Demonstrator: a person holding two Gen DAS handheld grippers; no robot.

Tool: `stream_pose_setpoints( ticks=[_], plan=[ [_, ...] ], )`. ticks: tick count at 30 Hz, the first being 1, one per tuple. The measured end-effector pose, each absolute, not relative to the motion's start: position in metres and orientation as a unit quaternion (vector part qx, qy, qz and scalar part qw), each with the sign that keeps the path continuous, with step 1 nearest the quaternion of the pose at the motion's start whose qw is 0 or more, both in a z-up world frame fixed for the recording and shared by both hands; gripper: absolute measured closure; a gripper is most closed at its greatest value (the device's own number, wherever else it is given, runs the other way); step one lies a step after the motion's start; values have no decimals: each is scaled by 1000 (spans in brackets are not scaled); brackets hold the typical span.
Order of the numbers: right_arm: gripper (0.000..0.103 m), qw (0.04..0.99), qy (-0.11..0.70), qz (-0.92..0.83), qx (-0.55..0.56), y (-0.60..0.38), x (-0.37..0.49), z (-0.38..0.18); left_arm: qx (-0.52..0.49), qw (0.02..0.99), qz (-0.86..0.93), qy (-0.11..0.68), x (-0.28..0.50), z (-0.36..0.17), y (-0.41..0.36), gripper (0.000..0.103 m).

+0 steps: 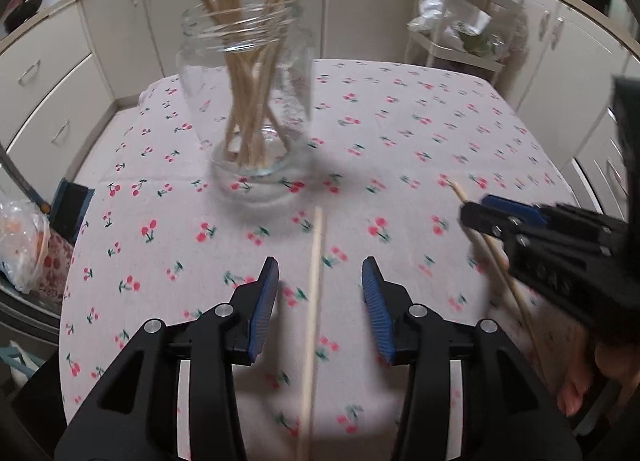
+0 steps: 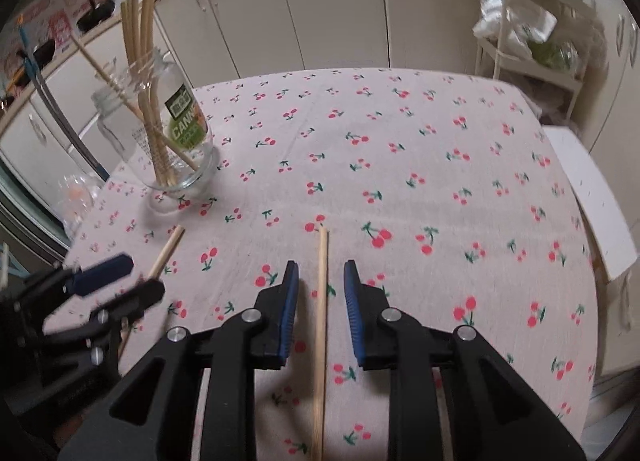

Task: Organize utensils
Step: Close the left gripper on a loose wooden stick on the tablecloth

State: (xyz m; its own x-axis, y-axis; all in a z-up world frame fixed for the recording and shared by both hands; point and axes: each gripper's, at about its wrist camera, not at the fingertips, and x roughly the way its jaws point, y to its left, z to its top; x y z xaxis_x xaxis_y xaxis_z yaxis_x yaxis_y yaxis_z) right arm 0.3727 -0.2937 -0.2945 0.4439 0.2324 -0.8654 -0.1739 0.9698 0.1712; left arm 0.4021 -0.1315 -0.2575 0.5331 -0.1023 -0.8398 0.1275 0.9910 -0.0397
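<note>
Left wrist view: the left gripper (image 1: pixel 320 293) stands wide, a chopstick (image 1: pixel 314 325) loose between its fingers, aimed at the jar (image 1: pixel 248 101) at 11 o'clock, likely its destination. At 3 o'clock the right gripper (image 1: pixel 476 217) straddles another stick.

Right wrist view: that gripper (image 2: pixel 321 293) is half-open around its stick (image 2: pixel 322 341), unclamped. Cherry-print cloth (image 2: pixel 400 181), cabinets (image 2: pixel 320 9) behind.

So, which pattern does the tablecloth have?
Red cherries with green stems on the pale pink tablecloth; the right wrist view shows it best.
</note>
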Motion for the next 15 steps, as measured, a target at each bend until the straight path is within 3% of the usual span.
stream_pose_setpoints(
  ticks=[2,3,4,11,15],
  plan=[
    [89,854,508,111,-5,-287,371,-295,6,872,-68,485,409,-263,-128,74],
    [97,853,509,115,-4,-286,370,-295,8,874,-63,481,410,-266,-126,91],
    [98,850,512,125,7,-286,370,-295,9,876,-66,478,410,-267,-125,98],
    [98,830,523,166,103,-298,367,-294,-32,878,-81,471,400,-263,-99,98],
    [98,827,530,166,90,-292,366,-296,-29,871,-87,482,399,-266,-92,98]
  ],
)
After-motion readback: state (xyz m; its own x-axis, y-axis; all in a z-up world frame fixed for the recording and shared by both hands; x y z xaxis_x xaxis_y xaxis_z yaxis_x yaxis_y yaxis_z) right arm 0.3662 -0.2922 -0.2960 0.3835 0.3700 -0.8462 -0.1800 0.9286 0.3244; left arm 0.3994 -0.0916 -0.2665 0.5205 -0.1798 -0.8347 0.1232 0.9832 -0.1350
